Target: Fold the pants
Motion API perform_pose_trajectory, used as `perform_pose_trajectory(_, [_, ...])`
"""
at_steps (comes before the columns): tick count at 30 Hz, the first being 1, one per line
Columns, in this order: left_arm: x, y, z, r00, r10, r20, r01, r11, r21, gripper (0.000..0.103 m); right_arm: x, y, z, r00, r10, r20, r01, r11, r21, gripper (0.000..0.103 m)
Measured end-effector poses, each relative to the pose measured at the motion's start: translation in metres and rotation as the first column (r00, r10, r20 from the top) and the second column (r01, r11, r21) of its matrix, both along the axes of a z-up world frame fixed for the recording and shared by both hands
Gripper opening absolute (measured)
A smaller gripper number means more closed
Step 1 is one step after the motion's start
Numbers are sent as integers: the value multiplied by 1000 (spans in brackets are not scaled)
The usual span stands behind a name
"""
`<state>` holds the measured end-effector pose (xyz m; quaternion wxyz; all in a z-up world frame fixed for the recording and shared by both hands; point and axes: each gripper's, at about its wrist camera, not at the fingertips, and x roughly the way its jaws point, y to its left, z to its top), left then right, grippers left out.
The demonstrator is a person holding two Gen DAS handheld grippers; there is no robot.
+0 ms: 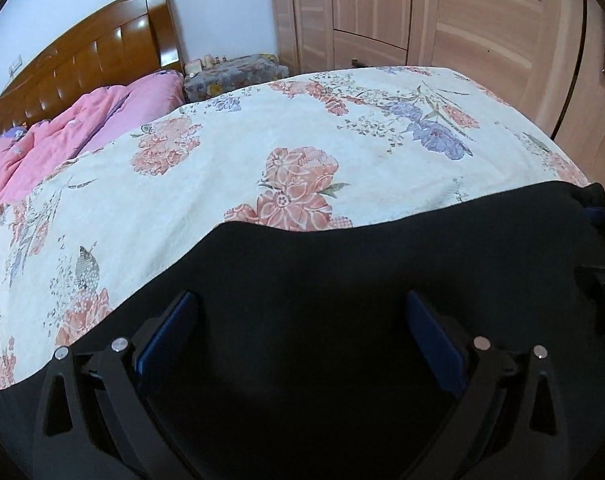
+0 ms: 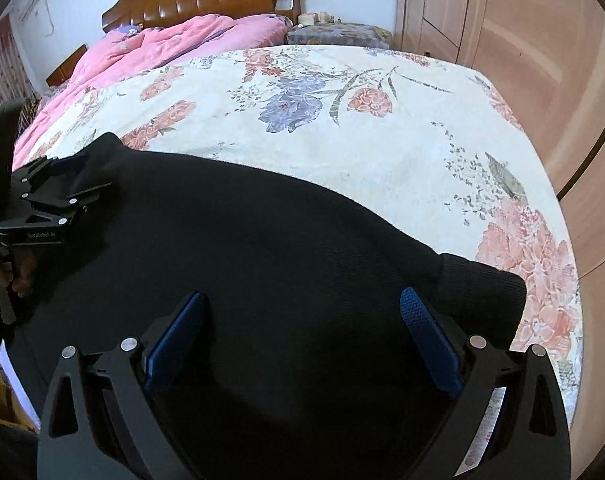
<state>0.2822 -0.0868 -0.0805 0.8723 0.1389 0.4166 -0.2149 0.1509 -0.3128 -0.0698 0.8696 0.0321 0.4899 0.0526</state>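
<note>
Black pants [image 1: 342,272] lie spread flat on the near part of the floral bedspread [image 1: 238,152]; they also show in the right wrist view [image 2: 242,240]. My left gripper [image 1: 300,300] is open, its blue pads wide apart just above the black fabric, holding nothing. My right gripper [image 2: 302,300] is open over the pants, near a folded corner [image 2: 482,284] at the right. In the right wrist view the left gripper [image 2: 66,180] sits at the pants' far left corner.
The floral bedspread [image 2: 362,140] covers the bed beyond the pants. A pink quilt [image 1: 62,128] lies by the wooden headboard [image 1: 94,52]. A covered nightstand [image 1: 234,72] and wooden wardrobe doors [image 1: 442,12] stand behind the bed.
</note>
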Motion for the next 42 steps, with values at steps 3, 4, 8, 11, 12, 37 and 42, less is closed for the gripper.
perform_pose_trajectory(3, [-1, 3, 2, 1000, -8, 0, 8, 1000, -18, 102, 1, 8, 1, 1000, -5, -10, 5, 998, -58, 95])
perform_pose_trajectory(4, [-4, 6, 6, 1000, -2, -1, 2, 1000, -14, 102, 0, 13, 3, 1000, -8, -8, 7, 995, -99, 94])
perform_pose_trajectory(8, [-44, 51, 44, 995, 42, 89, -37, 997, -65, 101, -25, 45, 36, 992, -68, 103, 92, 966, -240, 95])
perform_pose_trajectory(11, [-77, 126, 58, 978, 172, 114, -159, 980, -115, 101, -46, 86, 60, 981, 22, 191, 13, 984, -179, 95])
perform_pose_trajectory(12, [-86, 155, 56, 968, 231, 102, -216, 967, -138, 101, -49, 104, 64, 977, 70, 202, -34, 984, -176, 95])
perform_pose_trajectory(37, [-227, 592, 8, 561, 747, -357, -745, 266, -612, 99, -45, 451, 40, 708, 686, 166, -665, 728, -169, 96])
perform_pose_trajectory(42, [-202, 604, -5, 639, 643, -423, -679, 212, -702, 85, -50, 469, 24, 700, 705, 114, -685, 708, -175, 96])
